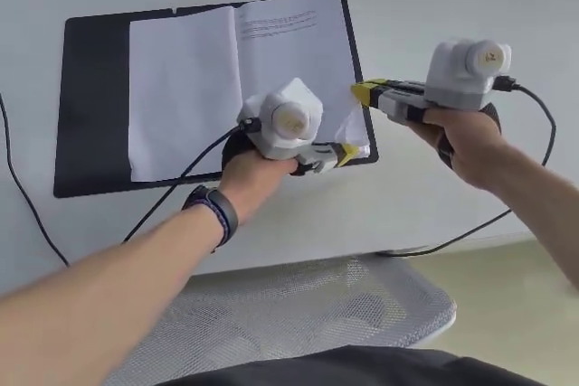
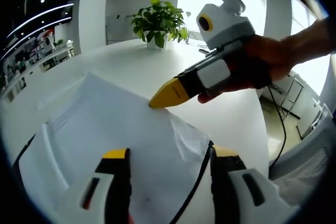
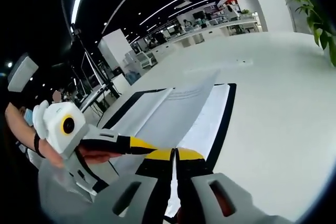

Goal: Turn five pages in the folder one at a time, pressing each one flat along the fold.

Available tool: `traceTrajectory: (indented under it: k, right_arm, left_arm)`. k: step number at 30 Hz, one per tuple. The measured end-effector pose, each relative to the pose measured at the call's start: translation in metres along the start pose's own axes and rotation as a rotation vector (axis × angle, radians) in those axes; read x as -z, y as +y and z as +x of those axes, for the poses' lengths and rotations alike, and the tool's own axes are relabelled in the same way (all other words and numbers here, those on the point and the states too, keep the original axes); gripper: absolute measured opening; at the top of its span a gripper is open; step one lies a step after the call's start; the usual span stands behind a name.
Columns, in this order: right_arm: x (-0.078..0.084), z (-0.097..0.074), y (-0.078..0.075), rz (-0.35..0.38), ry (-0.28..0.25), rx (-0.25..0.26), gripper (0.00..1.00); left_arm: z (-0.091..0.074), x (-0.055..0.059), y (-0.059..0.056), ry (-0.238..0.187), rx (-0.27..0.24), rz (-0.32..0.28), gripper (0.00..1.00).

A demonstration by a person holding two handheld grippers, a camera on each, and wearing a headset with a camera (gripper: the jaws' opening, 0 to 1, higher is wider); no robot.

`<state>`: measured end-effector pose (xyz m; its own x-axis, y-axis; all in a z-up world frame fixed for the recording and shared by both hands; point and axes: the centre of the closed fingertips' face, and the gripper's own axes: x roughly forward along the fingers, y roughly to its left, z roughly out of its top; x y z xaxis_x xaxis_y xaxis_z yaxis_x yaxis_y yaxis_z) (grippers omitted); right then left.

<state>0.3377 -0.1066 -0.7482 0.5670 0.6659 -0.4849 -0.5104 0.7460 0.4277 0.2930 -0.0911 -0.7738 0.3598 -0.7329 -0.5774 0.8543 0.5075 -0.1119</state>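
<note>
Nearest in the head view, the person's left forearm [image 1: 118, 287] leads to the left claw [image 1: 346, 155], which sits low over the near right corner of the black folder [image 1: 90, 106] on the white tabletop [image 1: 452, 6]. The right claw [image 1: 364, 92] meets the outer edge of the raised page [image 1: 289, 51]. The fold lies to its left, running away from the person.

Left gripper view: jaws wide apart, holding nothing, page beneath them.

Right gripper view: jaws closed, apparently pinching that page edge.

Judgement: the left claw is nearer the fold for pressing.
</note>
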Motion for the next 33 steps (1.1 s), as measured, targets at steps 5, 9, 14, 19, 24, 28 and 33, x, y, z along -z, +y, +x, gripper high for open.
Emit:
traceTrajectory:
  k: [5,9,14,19,24,28,33]
  right_arm:
    - [-0.009,-0.001,0.010,-0.005,-0.019,-0.019,0.00]
    - [-0.013,-0.003,0.011,0.022,-0.036,-0.028,0.00]
    - [-0.016,-0.006,0.013,0.037,-0.042,-0.039,0.00]
    - [-0.019,-0.007,0.015,0.052,-0.051,-0.049,0.00]
    - [-0.025,-0.008,0.020,0.053,-0.061,-0.056,0.00]
    - [-0.029,-0.009,0.023,0.057,-0.070,-0.062,0.00]
    - [-0.032,-0.011,0.029,0.046,-0.070,-0.067,0.00]
  left_arm:
    - [-0.005,-0.003,0.002,-0.009,-0.011,0.004,0.62]
    - [-0.011,-0.006,0.002,-0.017,-0.016,0.009,0.63]
    - [-0.022,-0.011,0.007,-0.032,-0.028,0.015,0.66]
    - [-0.036,-0.018,0.016,-0.050,-0.049,0.010,0.70]
    - [-0.054,-0.021,0.027,-0.063,-0.080,0.011,0.72]
    - [-0.070,-0.021,0.038,-0.072,-0.106,0.002,0.74]
    - [-0.098,-0.020,0.057,-0.094,-0.154,-0.026,0.76]
